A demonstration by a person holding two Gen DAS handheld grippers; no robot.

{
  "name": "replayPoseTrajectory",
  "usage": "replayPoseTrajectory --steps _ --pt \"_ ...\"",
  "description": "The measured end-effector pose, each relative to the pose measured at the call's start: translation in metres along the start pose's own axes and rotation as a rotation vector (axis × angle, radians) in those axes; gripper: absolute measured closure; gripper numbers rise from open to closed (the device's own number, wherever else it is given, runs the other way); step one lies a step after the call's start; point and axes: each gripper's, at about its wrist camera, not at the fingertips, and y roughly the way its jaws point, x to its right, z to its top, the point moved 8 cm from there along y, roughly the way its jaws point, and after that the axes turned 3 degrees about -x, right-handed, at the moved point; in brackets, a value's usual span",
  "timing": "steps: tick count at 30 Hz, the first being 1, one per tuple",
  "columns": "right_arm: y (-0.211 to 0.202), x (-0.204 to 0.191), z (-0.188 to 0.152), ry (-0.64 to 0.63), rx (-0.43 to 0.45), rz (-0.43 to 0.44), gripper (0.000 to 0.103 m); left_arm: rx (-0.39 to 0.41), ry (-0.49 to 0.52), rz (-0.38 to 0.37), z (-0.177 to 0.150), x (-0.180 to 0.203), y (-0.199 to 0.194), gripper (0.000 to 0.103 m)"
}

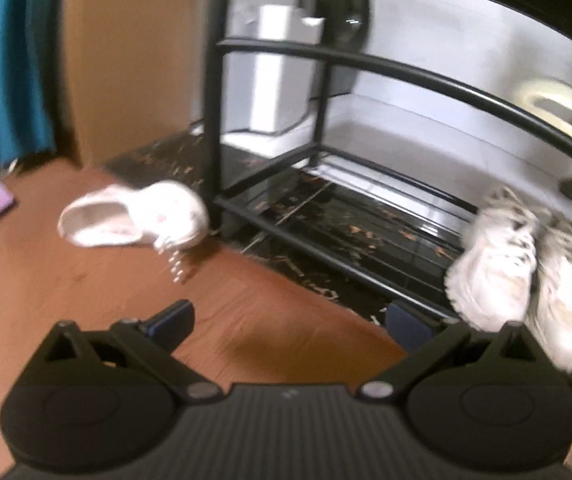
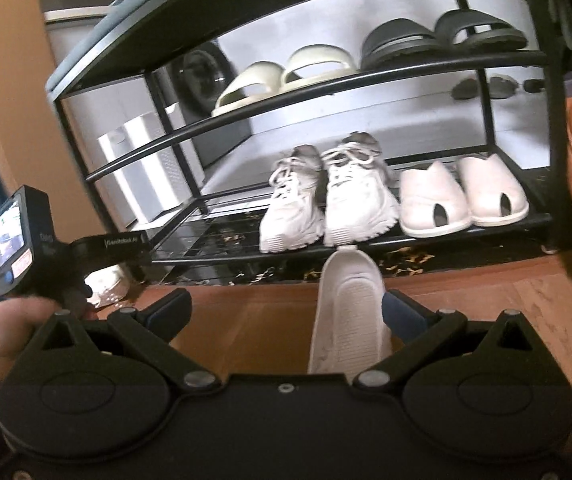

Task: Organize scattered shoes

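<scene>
Left tool (image 1: 286,320): fingers spread wide, nothing between them. Right tool (image 2: 286,312): fingers spread wide, right finger (image 2: 403,316) touching a white shoe (image 2: 347,312).

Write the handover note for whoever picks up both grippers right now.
Left gripper: open, empty, above the wood floor.
Right gripper: fingers spread wide; a white shoe sits between them, sole up, against the right finger; whether it is gripped is unclear.
Done: white sneakers and white clogs paired on the bottom shelf of the black rack; cream slides and dark slides on the shelf above.
Left: shelve the white shoe; collect the loose white sneaker lying by the rack's left leg.
</scene>
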Motion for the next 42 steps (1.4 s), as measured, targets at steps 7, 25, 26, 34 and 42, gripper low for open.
replayPoseTrajectory --steps 7,25,26,34,42 --pt "0.005 -0.004 -0.004 0.023 -0.033 0.022 0.000 -0.072 -0.087 0.006 0.006 -0.034 0.011 0.001" --pt "-0.014 -0.052 0.001 0.069 0.020 0.131 0.000 0.077 -0.146 0.100 0.062 -0.117 0.078 0.002" --pt "-0.012 -0.058 0.001 0.093 0.011 0.158 0.000 0.064 -0.171 0.110 0.067 -0.124 0.090 0.002" --pt "-0.001 -0.081 -0.007 0.016 -0.083 0.272 0.000 0.014 -0.439 0.077 0.104 -0.160 0.150 0.002" --pt "0.009 -0.059 -0.004 0.094 -0.127 0.243 0.000 -0.095 -0.600 0.054 0.096 -0.177 0.192 0.002"
